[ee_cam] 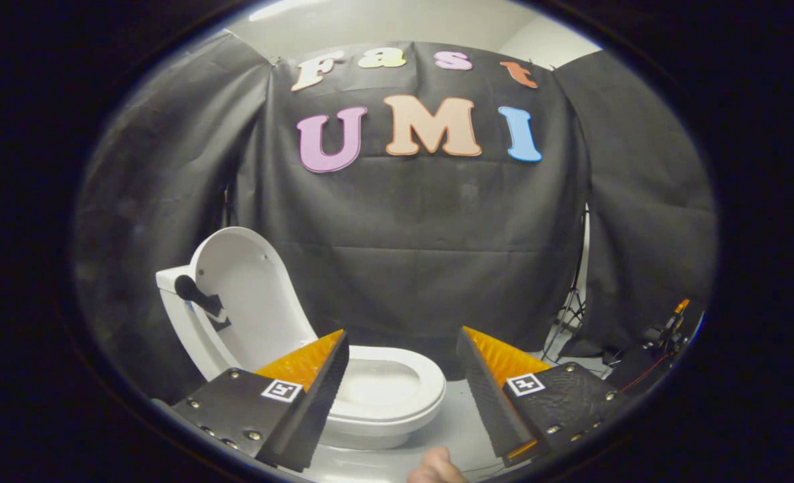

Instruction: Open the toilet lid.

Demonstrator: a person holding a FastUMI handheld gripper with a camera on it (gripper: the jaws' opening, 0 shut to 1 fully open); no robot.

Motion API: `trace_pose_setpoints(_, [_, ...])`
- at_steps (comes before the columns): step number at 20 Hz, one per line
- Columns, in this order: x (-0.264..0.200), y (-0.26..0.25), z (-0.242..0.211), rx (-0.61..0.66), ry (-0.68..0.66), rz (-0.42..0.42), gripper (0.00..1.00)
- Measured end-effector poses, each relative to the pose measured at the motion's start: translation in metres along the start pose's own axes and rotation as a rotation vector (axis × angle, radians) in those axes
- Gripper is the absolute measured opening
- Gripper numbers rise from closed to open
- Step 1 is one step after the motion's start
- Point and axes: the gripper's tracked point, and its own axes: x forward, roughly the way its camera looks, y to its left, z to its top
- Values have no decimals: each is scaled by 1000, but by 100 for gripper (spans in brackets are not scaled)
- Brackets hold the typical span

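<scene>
Already raised: white plastic toilet lid point(252, 295) upright against the tank, far left, leaving white oval seat point(386, 389) exposed. Hand-held gripper point(402, 376) spread wide, empty, backed off, nothing left to lift.

Light stand point(574, 305) beside black cloth wall point(437, 255); wired gear point(665, 332) right.

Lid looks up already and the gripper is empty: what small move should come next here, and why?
Probably just ease the gripper back and stop. The toilet lid stands raised against the tank, the seat and bowl lie uncovered, and the open fingers hold nothing, apart from the lid.
</scene>
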Motion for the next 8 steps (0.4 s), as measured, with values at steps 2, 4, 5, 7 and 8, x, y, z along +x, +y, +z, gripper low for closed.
trace_pose_setpoints(2, [4, -4, -5, 32, 20, -8, 95])
trace_pose_setpoints(4, [8, -2, -1, 67, 19, -7, 95])
trace_pose_setpoints(5, [11, 2, 1, 81, 17, -1, 95])
trace_pose_setpoints(7, [16, 11, 2, 95, 12, 8, 95])
trace_pose_setpoints(8, [18, 16, 1, 95, 15, 11, 95])
